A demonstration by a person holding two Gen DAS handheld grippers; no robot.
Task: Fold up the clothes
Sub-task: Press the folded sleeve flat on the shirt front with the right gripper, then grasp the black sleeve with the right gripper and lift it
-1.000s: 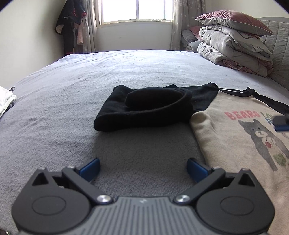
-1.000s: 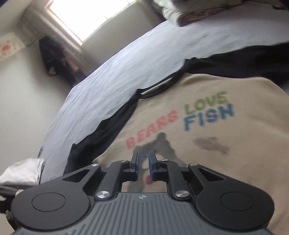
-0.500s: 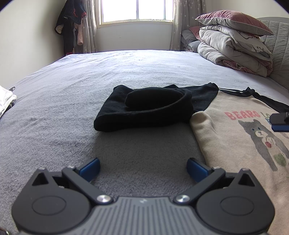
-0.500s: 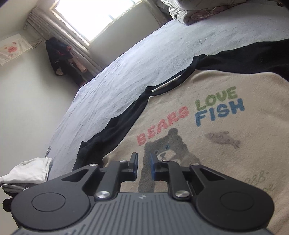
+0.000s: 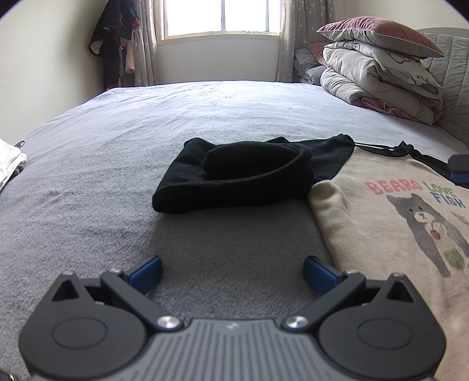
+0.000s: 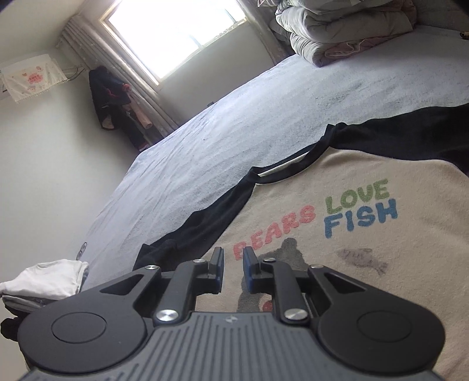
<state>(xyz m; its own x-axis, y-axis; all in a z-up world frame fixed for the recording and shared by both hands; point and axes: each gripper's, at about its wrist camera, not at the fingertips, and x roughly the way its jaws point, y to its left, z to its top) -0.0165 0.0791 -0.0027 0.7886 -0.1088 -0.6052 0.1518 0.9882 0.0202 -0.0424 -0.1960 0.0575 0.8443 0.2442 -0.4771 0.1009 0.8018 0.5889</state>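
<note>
From the left wrist, my left tool (image 5: 231,272) hangs with jaws wide apart, empty, over the grey bed (image 5: 117,152). The black sleeve (image 5: 234,178) lies bunched at twelve o'clock, the beige sweatshirt (image 5: 395,234) at three.

From the right wrist, my right tool (image 6: 233,265) hovers over the sweatshirt's print (image 6: 316,217), jaws nearly together with a narrow gap, gripping nothing. I judge folding barely begun; next I must pinch a sleeve edge.

Left wrist view: low over the bed (image 5: 117,152), level, facing the window (image 5: 219,14).
Right wrist view: rolled, close above the sweatshirt (image 6: 366,263).
Shared: sweatshirt print, window, folded bedding (image 5: 381,73).
</note>
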